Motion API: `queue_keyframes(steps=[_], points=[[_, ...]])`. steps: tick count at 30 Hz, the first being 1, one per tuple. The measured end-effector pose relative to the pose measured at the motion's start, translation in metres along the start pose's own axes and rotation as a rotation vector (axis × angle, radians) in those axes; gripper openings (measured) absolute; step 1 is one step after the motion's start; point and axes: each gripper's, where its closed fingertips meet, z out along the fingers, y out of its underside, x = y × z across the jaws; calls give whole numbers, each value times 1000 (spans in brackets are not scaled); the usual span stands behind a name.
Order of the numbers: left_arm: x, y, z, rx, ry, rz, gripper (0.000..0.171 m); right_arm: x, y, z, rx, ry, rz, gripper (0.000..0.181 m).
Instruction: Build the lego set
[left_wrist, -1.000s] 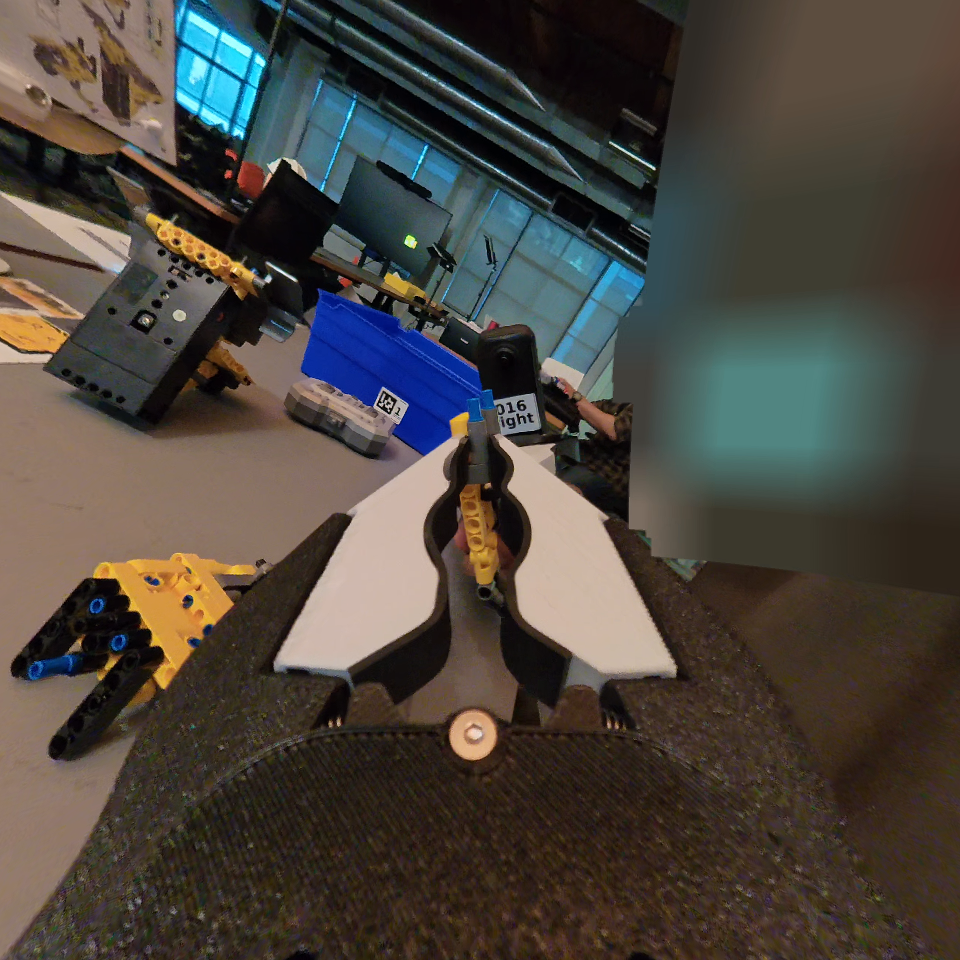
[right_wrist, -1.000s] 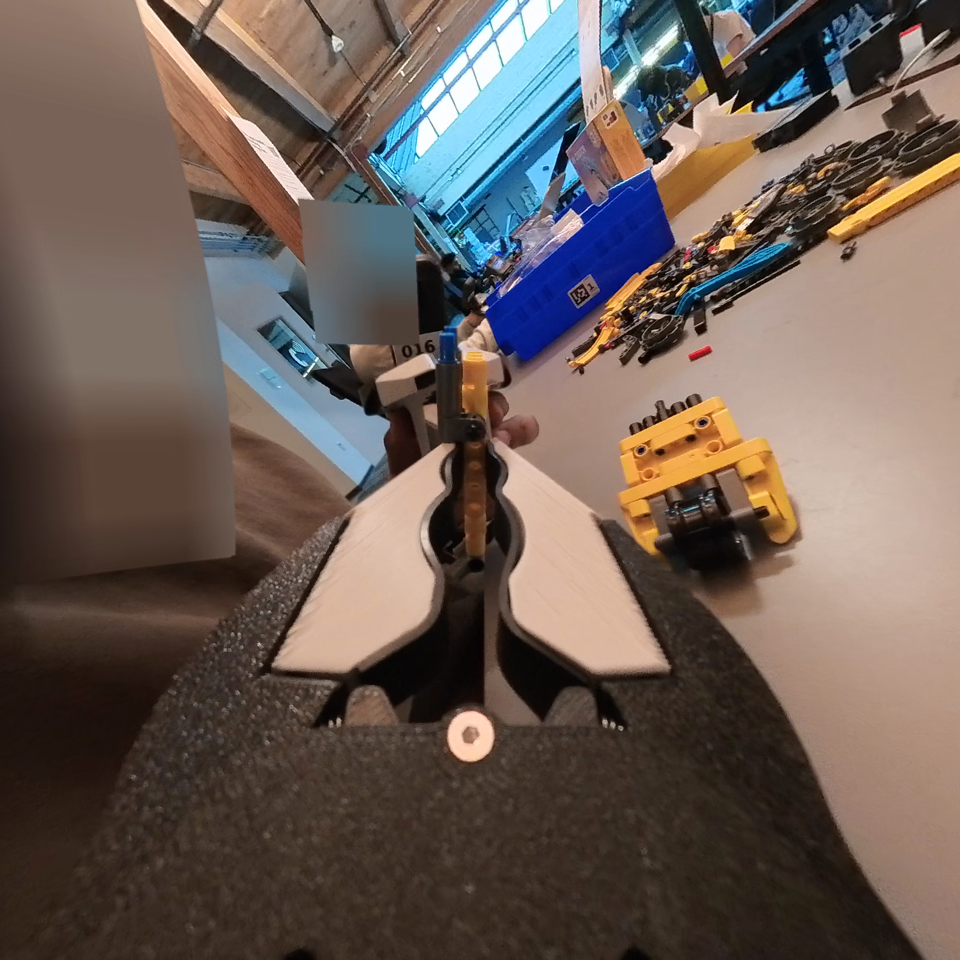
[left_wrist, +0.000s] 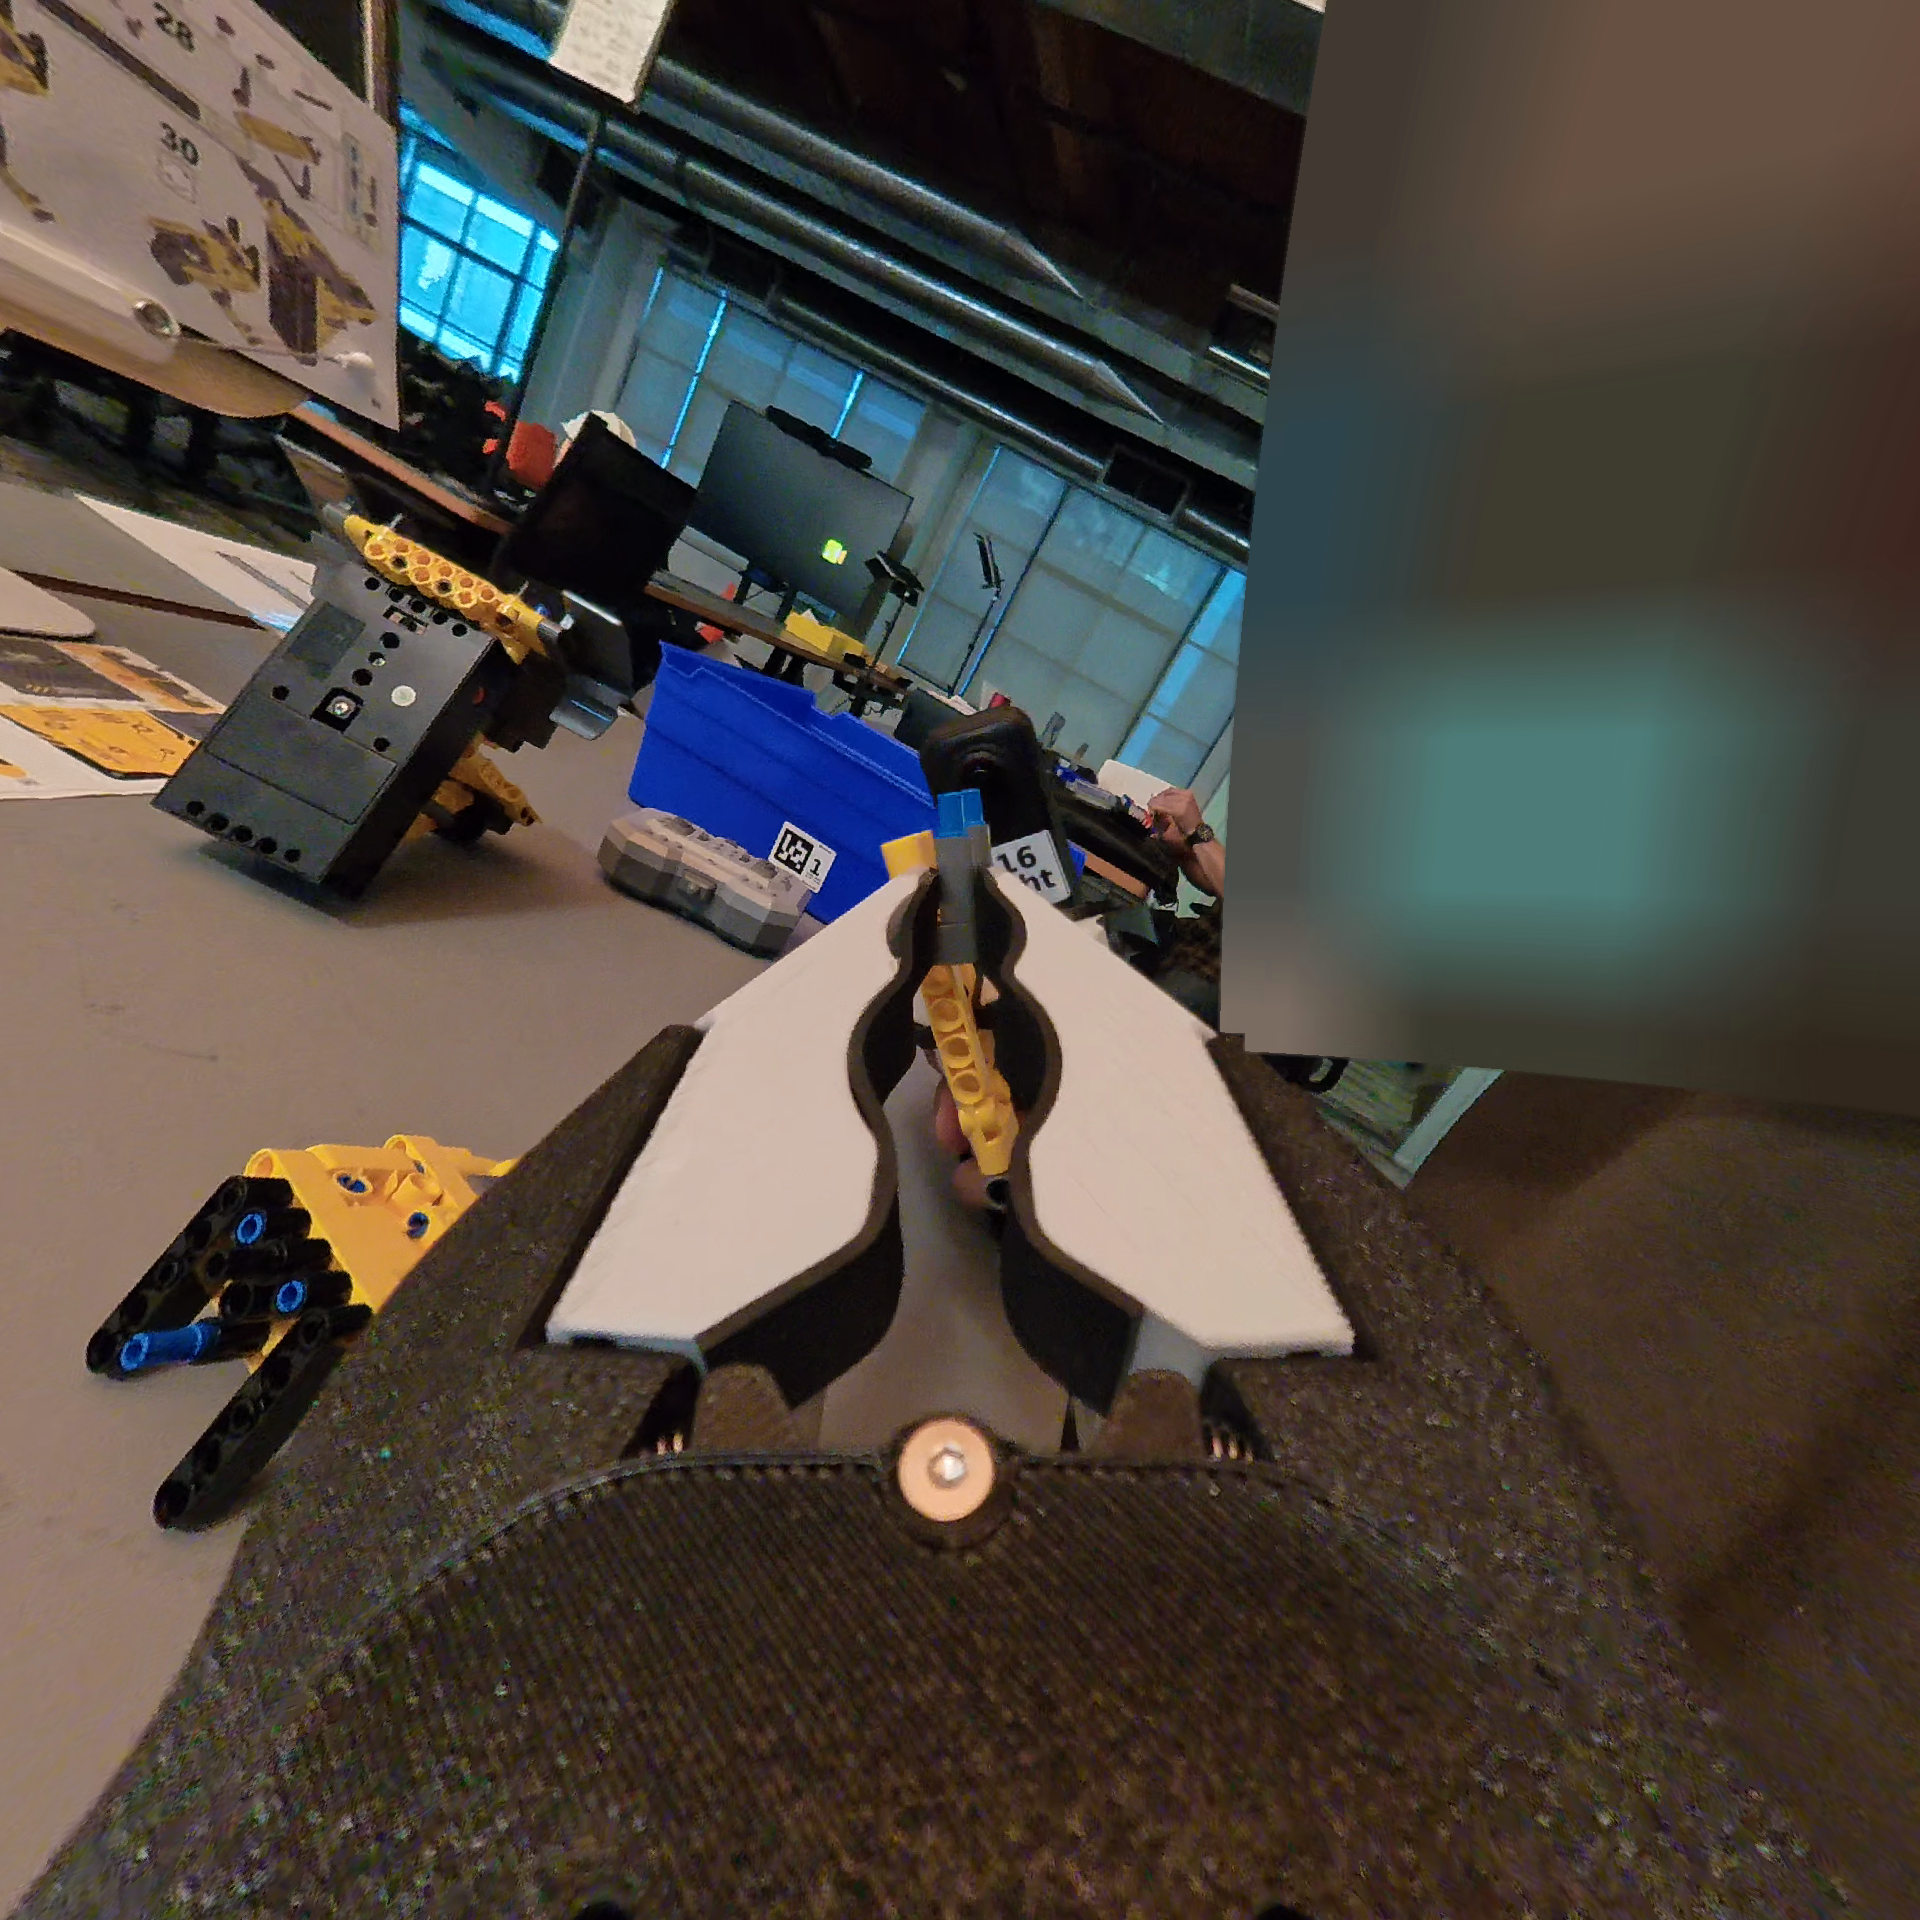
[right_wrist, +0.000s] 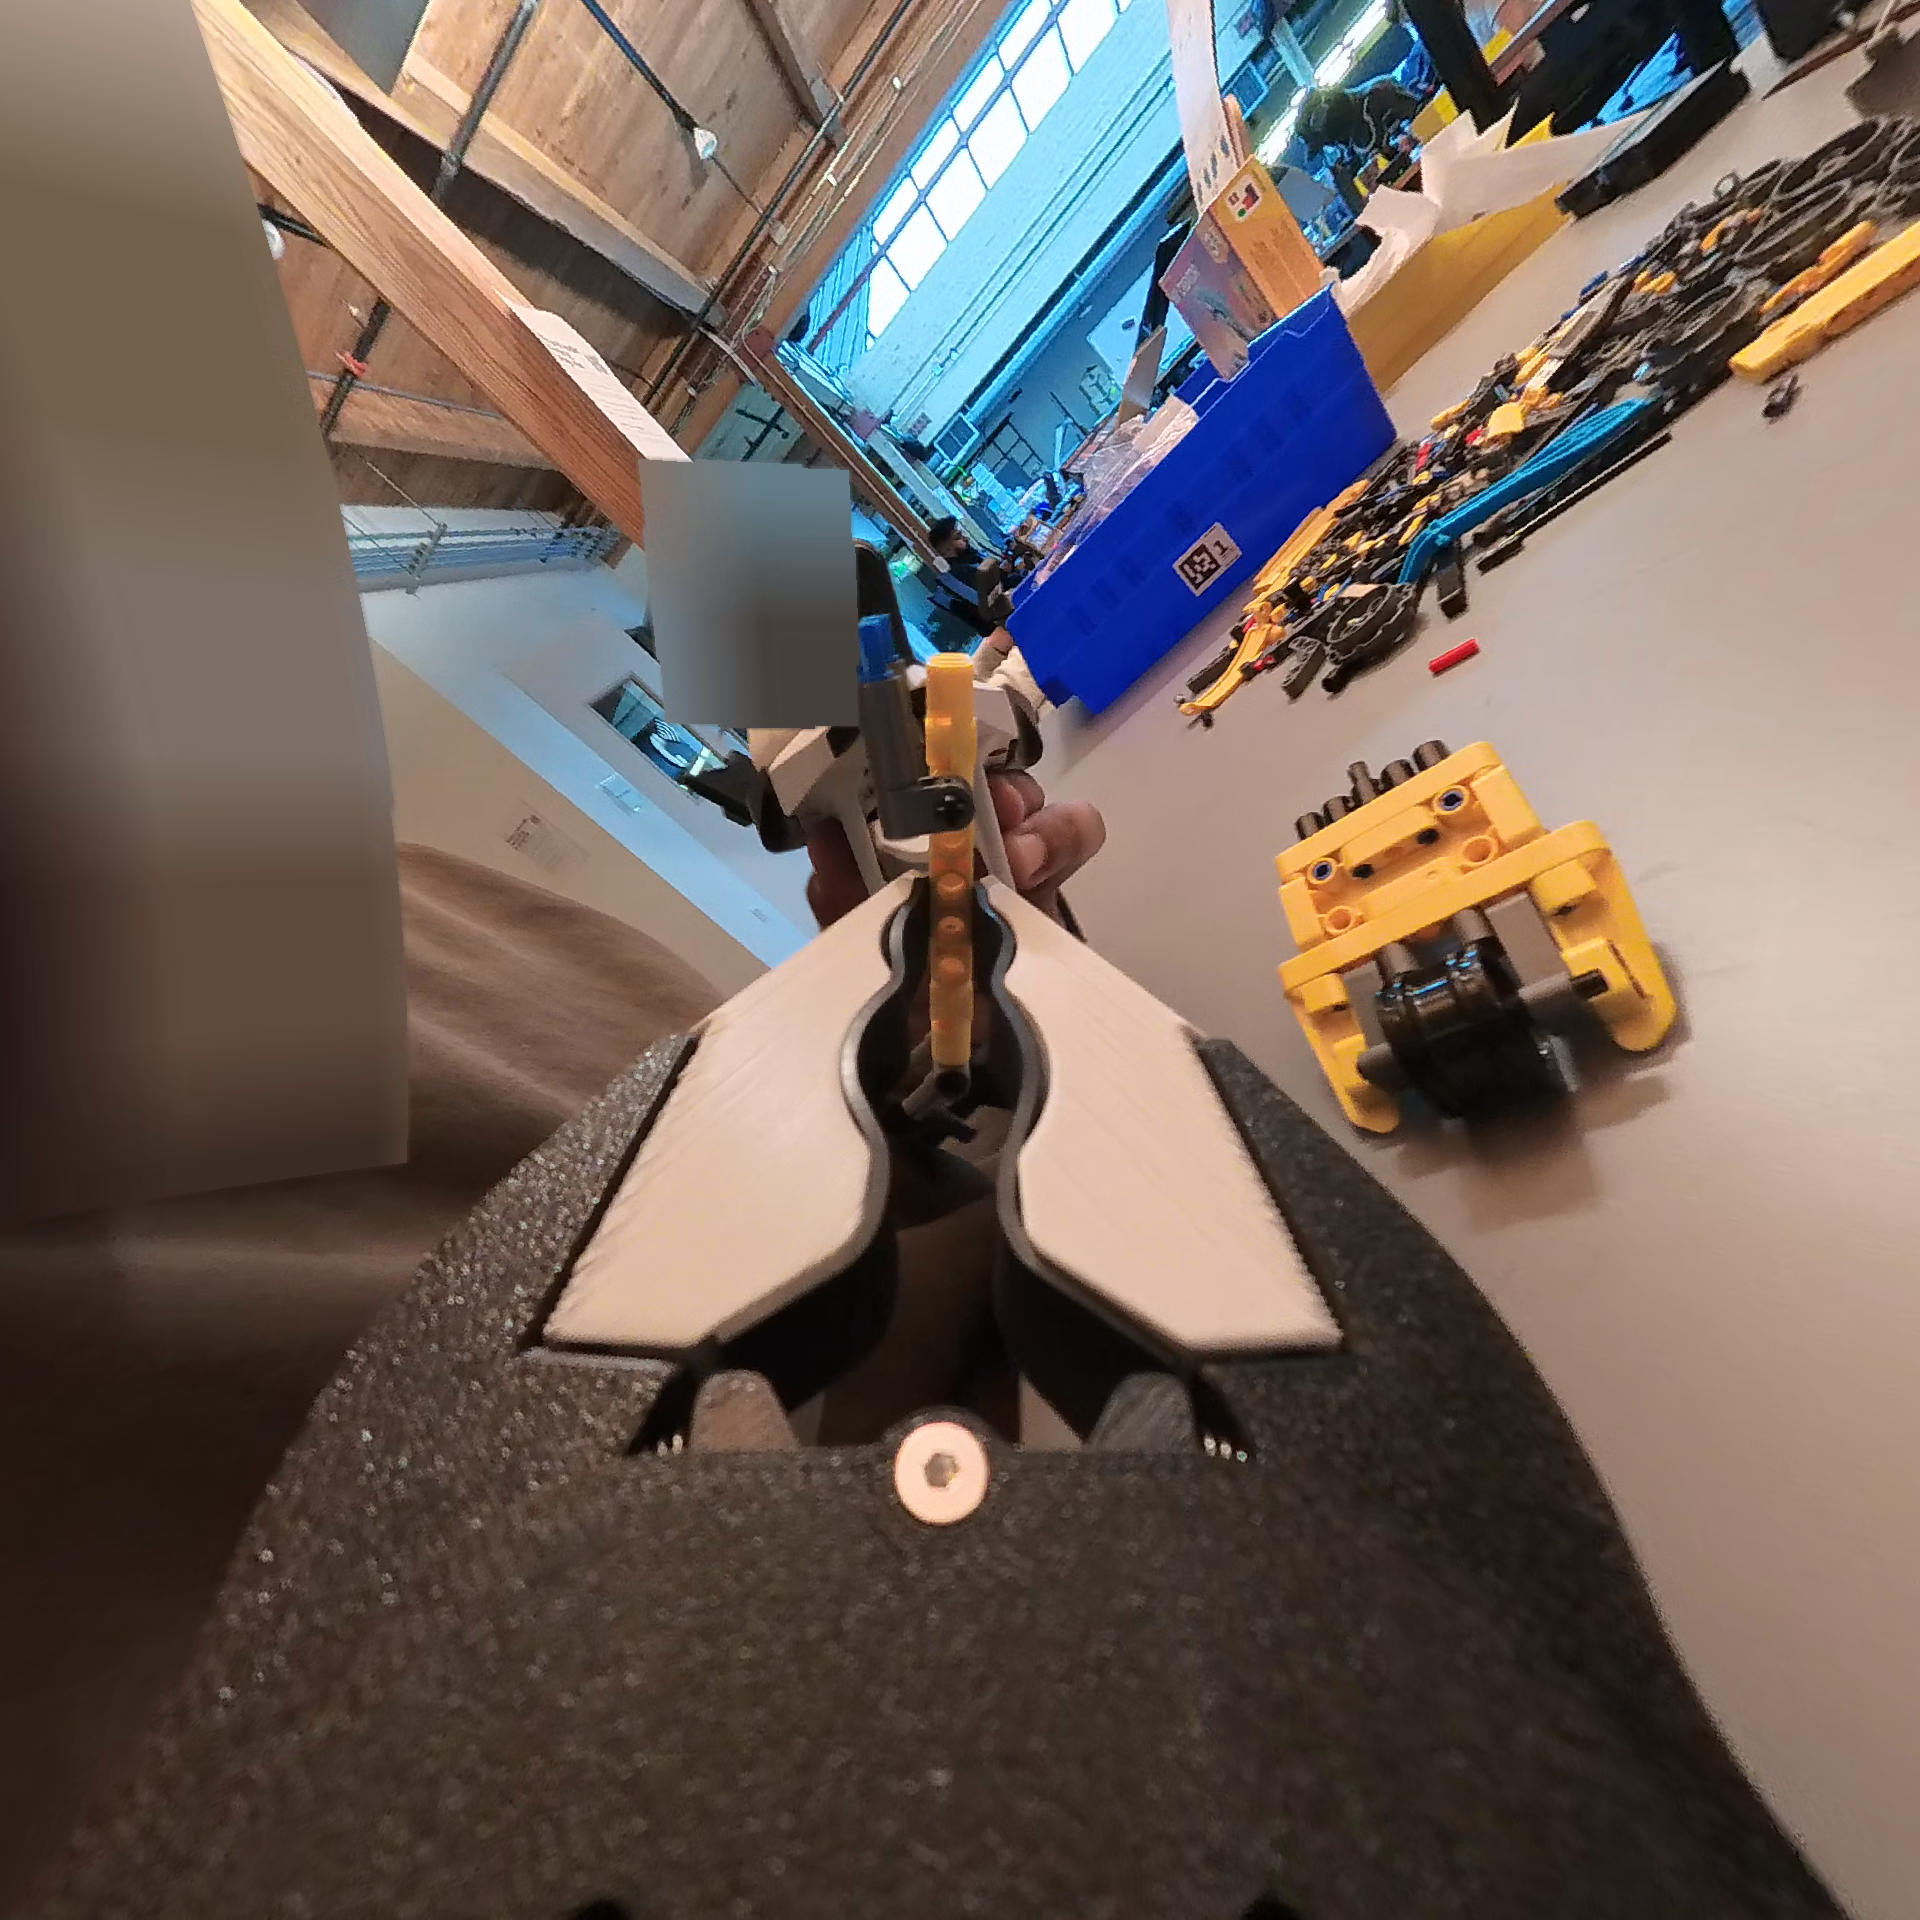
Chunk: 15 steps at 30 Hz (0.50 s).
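Yellow holed beam (left_wrist: 966, 1070) w/ grey connector, blue pins, clamped btwn both grippers' fingers, left (left_wrist: 951, 894), right (right_wrist: 951, 883).

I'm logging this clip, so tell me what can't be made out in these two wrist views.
- Left wrist view: the left gripper body hides the near part of the yellow and black assembly.
- Right wrist view: where the left gripper grips the yellow beam is hidden behind the right gripper fingertips.
- Right wrist view: single parts in the loose parts pile are too small to tell.
- Both views: large blur patches cover the person.
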Motion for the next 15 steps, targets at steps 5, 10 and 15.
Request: queue_keyframes(steps=[5, 10, 15], points=[[1, 1, 1, -24, -19, 51, 2, -1, 0, 0, 17, -31, 62, 6], [1, 1, 0, -26, -16, 62, 2, -2, 0, -1, 12, -28, 55, 6], [4, -7, -6, 7, 42, -6, 24, -3, -5, -6, 30, -35, 47, 5]])
